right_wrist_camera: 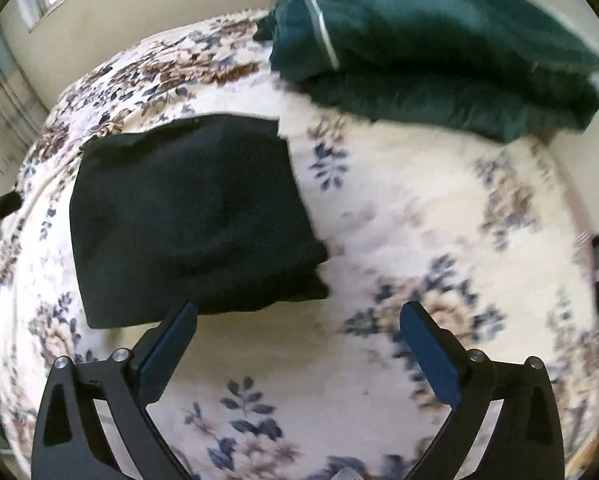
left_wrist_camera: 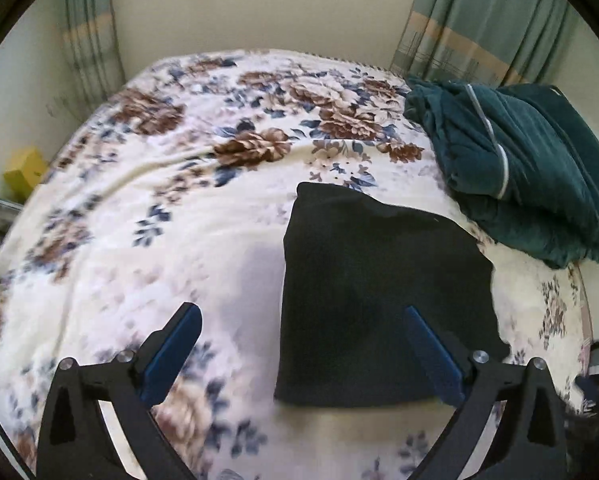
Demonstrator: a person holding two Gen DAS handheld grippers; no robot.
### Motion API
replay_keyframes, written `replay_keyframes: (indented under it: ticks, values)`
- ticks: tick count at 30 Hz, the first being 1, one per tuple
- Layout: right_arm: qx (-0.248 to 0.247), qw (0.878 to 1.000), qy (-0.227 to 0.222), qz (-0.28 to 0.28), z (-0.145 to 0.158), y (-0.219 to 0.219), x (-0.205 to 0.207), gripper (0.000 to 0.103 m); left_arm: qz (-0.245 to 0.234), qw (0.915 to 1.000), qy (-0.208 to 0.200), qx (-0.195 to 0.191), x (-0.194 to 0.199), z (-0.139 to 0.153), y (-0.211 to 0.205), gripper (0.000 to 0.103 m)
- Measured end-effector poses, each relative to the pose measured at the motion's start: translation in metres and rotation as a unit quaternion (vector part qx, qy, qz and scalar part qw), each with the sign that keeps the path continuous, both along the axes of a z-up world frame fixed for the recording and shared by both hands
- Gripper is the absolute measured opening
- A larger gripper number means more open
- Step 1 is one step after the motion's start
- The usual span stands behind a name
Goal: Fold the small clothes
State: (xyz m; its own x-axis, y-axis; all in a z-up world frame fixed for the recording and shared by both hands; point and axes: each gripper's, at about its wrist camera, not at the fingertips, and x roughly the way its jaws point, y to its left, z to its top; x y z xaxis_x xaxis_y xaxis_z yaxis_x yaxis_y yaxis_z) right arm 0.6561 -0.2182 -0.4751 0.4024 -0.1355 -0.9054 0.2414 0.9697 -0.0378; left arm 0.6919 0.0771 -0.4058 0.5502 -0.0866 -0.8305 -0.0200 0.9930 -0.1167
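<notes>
The folded black garment [left_wrist_camera: 383, 300] lies flat on the floral bedspread [left_wrist_camera: 179, 208]. The left gripper [left_wrist_camera: 301, 316] is spread wide and empty, its right finger over the garment's near edge. The right gripper [right_wrist_camera: 299, 316] is likewise spread and empty, just right of the garment's near corner. A folded dark-green blanket [left_wrist_camera: 527, 160] lies beyond the garment, near it. A yellow box [left_wrist_camera: 25, 170] stands far left of the garment, off the bed.

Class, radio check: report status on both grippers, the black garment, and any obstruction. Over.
Left gripper open, empty. Right gripper open, empty. Black garment folded flat on floral bedspread, untouched. Green bedding pile lies beyond it, apart; nothing in the way.
</notes>
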Motion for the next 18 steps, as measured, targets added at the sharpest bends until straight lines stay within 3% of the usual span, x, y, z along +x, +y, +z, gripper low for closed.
replay_keyframes:
  ticks: [5, 12, 18]
  values:
    - [-0.049, 0.998, -0.026, 0.006, 0.075, 0.012, -0.036, 0.103, -0.003, 0.9995, -0.022, 0.022, -0.059, 0.057, -0.025, 0.103]
    - [-0.066, 0.996, -0.063, 0.012, 0.195, 0.014, -0.123, 0.103, -0.017, 0.9968, -0.061, 0.049, -0.144, 0.141, -0.056, 0.103]
    - [-0.078, 0.991, -0.102, 0.024, 0.287, 0.014, -0.197, 0.103, -0.028, 0.9936, -0.096, 0.051, -0.209, 0.212, -0.074, 0.103]
